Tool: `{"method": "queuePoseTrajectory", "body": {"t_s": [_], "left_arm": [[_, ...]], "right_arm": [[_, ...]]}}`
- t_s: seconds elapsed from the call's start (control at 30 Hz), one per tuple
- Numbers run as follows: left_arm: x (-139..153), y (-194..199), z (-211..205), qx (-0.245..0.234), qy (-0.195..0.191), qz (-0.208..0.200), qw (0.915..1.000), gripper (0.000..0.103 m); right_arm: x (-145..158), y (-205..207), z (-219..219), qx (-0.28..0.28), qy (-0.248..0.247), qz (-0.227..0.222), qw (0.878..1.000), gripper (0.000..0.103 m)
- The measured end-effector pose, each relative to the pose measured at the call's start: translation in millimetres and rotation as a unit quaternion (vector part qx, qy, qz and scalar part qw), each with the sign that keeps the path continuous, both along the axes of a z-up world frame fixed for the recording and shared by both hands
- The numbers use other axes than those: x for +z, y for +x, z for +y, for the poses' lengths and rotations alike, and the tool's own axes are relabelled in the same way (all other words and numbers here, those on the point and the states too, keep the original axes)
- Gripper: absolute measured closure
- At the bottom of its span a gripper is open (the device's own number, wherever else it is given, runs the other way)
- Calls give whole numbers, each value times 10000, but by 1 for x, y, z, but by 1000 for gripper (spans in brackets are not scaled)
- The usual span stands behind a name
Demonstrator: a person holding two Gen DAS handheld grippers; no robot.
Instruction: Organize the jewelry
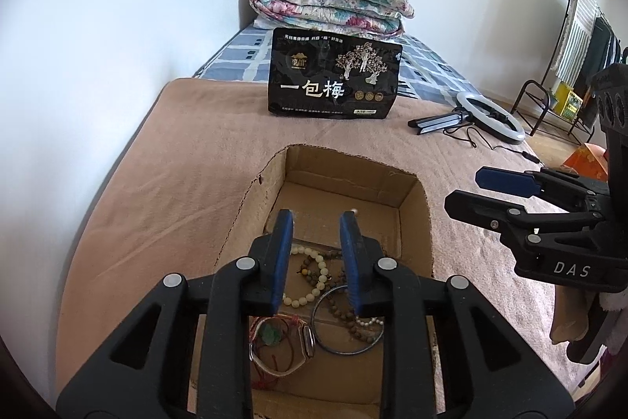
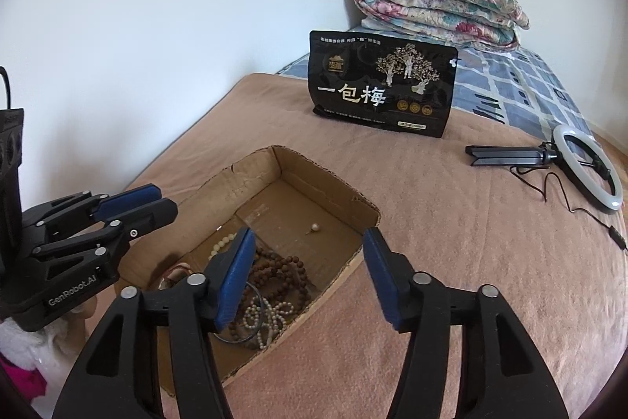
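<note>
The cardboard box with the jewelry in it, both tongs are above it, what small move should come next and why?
Probably lower the left tongs into the cardboard box toward the cream bead bracelet. Both tongs are open and empty, and that bracelet lies right under the left pair, beside the tangled brown beads. The right tongs stand wider, partly over the box edge.

From my left wrist view, the left gripper [image 1: 316, 222] covers part of the cream bead bracelet [image 1: 314, 275] and the brown bead strand [image 1: 345, 305] at lower centre. My own rig hides the near wall of the cardboard box [image 1: 416, 207]. At the right edge the right gripper [image 1: 506, 189] is cut off. On the black pouch [image 2: 382, 85], the small print is too tiny to read.
</note>
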State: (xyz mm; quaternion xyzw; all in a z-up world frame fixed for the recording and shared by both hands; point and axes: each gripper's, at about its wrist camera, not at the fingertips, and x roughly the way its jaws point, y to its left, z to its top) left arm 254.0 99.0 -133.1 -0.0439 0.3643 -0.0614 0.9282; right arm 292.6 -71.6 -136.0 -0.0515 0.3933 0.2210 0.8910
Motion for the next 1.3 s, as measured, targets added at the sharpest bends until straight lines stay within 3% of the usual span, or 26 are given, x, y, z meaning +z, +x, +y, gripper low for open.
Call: {"method": "queuePoseTrajectory", "body": {"t_s": [0.3,0.7,0.8,1.03,1.13,1.3], "left_arm": [[22,-21,-9,-9,130,-224,9997,79],[56,-66,-19,-21,230,-604,9979,78],[64,-79,-24,-32,248,-704,9972,65],[78,-103,-33,-34,305,-817,9962,62],[82,-112,-35,21,299,-815,9962,47],[88,-129,-33,144,176,-808,9965,34]], "right_arm": [[19,-17,-9,-79,18,-191,9998,36],[46,-54,-27,-147,142,-482,9986,36],[52,-64,-33,-150,132,-571,9982,35],[63,-86,-50,-208,210,-710,9970,32],[66,-95,-54,-203,131,-787,9966,31],[71,-111,-60,-202,-25,-920,9955,23]]}}
